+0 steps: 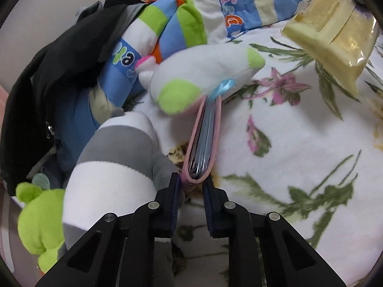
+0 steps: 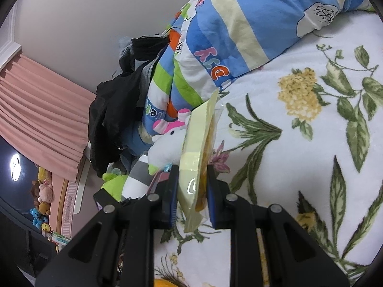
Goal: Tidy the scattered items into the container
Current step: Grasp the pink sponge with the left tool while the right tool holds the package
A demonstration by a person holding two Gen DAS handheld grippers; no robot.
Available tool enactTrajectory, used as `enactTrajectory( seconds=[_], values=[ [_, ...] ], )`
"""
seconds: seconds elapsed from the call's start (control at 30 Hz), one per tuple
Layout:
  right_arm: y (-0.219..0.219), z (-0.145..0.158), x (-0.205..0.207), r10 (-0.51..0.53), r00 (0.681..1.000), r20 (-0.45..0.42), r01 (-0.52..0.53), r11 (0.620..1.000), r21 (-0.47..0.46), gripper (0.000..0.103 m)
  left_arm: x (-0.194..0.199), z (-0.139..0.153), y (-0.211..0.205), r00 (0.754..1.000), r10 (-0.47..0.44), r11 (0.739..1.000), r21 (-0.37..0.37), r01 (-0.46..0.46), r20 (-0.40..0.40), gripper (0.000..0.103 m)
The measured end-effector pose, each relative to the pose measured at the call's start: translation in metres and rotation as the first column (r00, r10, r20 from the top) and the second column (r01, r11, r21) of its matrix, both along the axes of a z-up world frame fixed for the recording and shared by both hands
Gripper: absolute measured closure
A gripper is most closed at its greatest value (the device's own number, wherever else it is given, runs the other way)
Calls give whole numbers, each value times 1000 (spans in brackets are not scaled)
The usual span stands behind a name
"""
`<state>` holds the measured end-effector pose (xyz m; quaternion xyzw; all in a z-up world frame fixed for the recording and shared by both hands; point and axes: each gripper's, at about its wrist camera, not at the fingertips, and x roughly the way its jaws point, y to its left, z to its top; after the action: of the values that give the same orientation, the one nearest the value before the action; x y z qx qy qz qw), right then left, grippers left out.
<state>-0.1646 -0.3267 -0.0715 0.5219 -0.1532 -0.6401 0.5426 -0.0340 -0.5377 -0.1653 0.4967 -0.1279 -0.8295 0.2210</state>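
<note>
My left gripper (image 1: pixel 191 181) is shut on the near end of a pink-edged case (image 1: pixel 203 138), held edge-on above the floral blanket (image 1: pixel 299 143). Its far end touches a white plush toy with green patches (image 1: pixel 203 76). My right gripper (image 2: pixel 192 179) is shut on a pale yellow plastic-wrapped packet (image 2: pixel 196 148), held edge-on over the blanket (image 2: pixel 299 155). The same packet shows in the left wrist view (image 1: pixel 335 31) at the upper right. No container is in view.
A striped blue, green and white quilt (image 1: pixel 215 7) and dark clothes (image 1: pixel 47 76) pile at the back left. A grey-and-white striped plush (image 1: pixel 112 162) and a green plush (image 1: pixel 36 220) lie at the left. Pink curtains (image 2: pixel 40 107) and shelved toys (image 2: pixel 43 198) stand beyond the bed.
</note>
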Motion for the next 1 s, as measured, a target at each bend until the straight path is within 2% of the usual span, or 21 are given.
enactTrajectory(
  seconds=[0.33,0.67,0.93,1.0],
  values=[
    [7,7,6,2,1000,-8,-2,1000,7,82,3,14,-5,998,30,996,81,-25,-61,89],
    [34,24,11,-9,1000,-20,9,1000,-1,82,14,43,30,993,-37,993,111,50,-111,90],
    [51,28,14,-15,1000,-22,15,1000,-3,82,20,33,35,996,-34,987,152,46,-77,90],
    [50,26,13,-17,1000,-13,17,1000,-4,82,18,32,34,995,-23,986,160,38,-94,90]
  ],
)
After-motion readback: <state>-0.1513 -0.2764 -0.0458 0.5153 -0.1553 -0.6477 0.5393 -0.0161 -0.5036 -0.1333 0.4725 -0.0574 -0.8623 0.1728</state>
